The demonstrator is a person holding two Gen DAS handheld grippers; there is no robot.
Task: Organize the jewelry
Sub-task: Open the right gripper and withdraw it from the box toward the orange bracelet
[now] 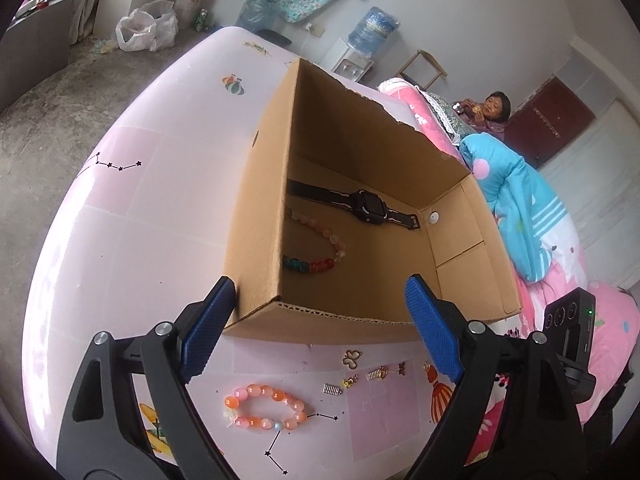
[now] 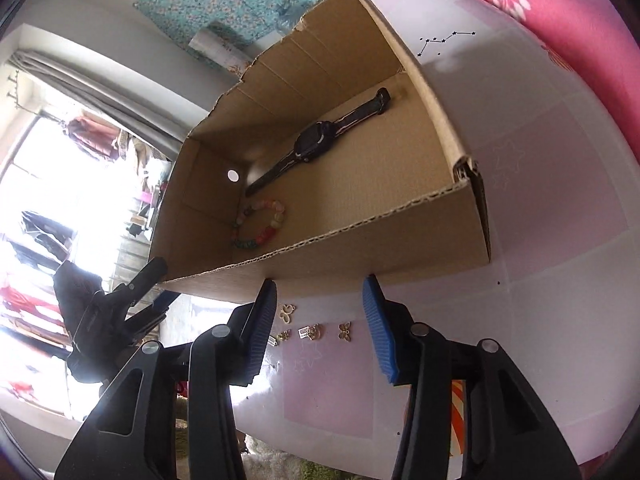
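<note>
An open cardboard box [image 1: 260, 216] stands on the pink table [image 1: 140, 220]. It holds a black watch [image 1: 370, 206] and a multicoloured bead bracelet [image 1: 320, 256]; both also show in the right wrist view, watch [image 2: 310, 146] and bracelet [image 2: 262, 226]. An orange bead bracelet [image 1: 266, 408] lies on the table before the box. Small gold charms [image 1: 352, 358] lie beside it and show in the right wrist view [image 2: 314, 332]. My left gripper [image 1: 320, 320] is open and empty above the orange bracelet. My right gripper [image 2: 320, 320] is open and empty above the charms.
A bed with pink and blue quilts [image 1: 520, 208] runs along the table's far side, where a person [image 1: 494, 112] sits. The box wall [image 2: 360, 256] stands just ahead of both grippers. The left gripper shows at the left of the right wrist view [image 2: 120, 304].
</note>
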